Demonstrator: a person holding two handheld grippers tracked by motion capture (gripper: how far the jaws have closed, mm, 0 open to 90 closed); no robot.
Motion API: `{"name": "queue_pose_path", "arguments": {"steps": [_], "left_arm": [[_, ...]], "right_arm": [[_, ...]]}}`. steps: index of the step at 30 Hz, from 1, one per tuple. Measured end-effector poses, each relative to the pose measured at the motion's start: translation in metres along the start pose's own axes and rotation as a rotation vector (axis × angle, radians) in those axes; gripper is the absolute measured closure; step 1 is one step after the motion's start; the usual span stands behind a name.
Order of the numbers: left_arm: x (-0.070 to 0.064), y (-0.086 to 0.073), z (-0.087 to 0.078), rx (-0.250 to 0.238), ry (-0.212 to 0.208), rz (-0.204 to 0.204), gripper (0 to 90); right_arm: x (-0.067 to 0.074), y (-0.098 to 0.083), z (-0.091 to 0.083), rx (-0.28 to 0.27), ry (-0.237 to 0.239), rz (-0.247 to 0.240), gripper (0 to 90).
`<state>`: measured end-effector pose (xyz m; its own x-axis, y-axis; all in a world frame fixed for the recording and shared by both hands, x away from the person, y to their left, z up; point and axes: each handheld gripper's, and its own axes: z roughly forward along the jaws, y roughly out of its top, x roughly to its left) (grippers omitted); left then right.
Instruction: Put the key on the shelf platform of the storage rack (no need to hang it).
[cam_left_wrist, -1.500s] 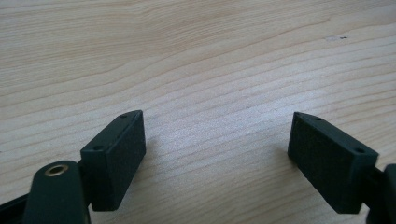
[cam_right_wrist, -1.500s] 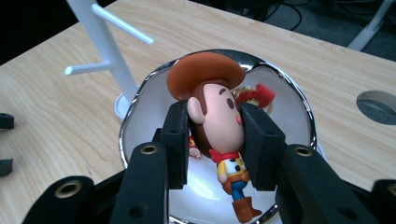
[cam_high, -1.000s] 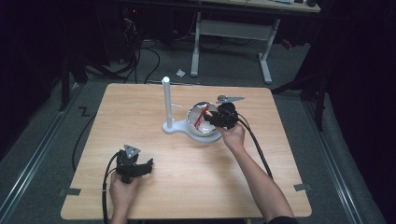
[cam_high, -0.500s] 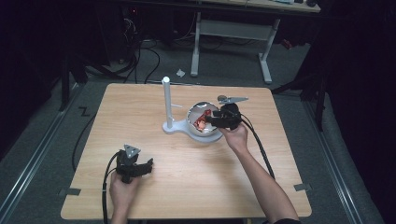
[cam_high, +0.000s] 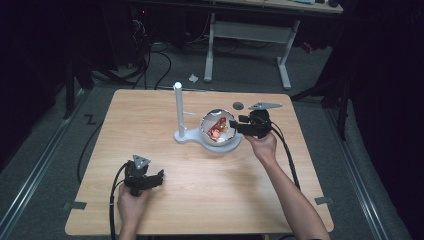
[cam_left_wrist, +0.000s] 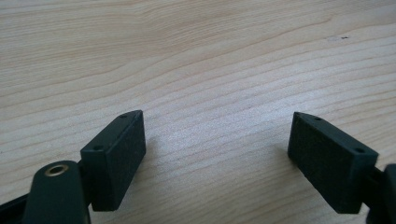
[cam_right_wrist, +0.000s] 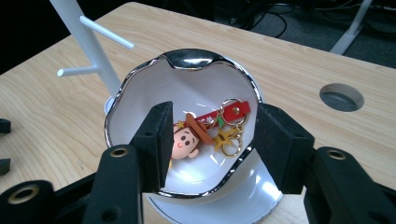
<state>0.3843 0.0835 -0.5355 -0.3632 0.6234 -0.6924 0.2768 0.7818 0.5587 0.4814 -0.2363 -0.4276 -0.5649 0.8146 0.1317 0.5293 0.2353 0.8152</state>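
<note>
Near the table's (cam_high: 150, 115) front left corner, the left gripper (cam_high: 161, 176) rested low over bare wood, its jaws spread wide with nothing between them. Toward the back edge, right of centre, a white bowl (cam_right_wrist: 140, 88) stood beside a white stand (cam_high: 178, 107), with a keychain (cam_right_wrist: 205, 130) lying inside the bowl. The right gripper (cam_right_wrist: 212, 140) hung at the bowl's near rim; its jaws had just been opening, stood about half apart, and held nothing.
</note>
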Motion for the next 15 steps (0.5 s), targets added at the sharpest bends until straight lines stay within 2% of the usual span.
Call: {"name": "queue_pose_path", "arguments": {"steps": [9,15], "left_arm": [[0.000,0.000,0.000,0.001,-0.002,0.002,19.6],[0.000,0.000,0.000,0.000,-0.001,-0.001,19.6]], "right_arm": [[-0.002,0.003,-0.017,-0.042,0.000,-0.009,47.5],[-0.003,0.004,-0.028,-0.049,-0.016,-0.028,47.1]]}}
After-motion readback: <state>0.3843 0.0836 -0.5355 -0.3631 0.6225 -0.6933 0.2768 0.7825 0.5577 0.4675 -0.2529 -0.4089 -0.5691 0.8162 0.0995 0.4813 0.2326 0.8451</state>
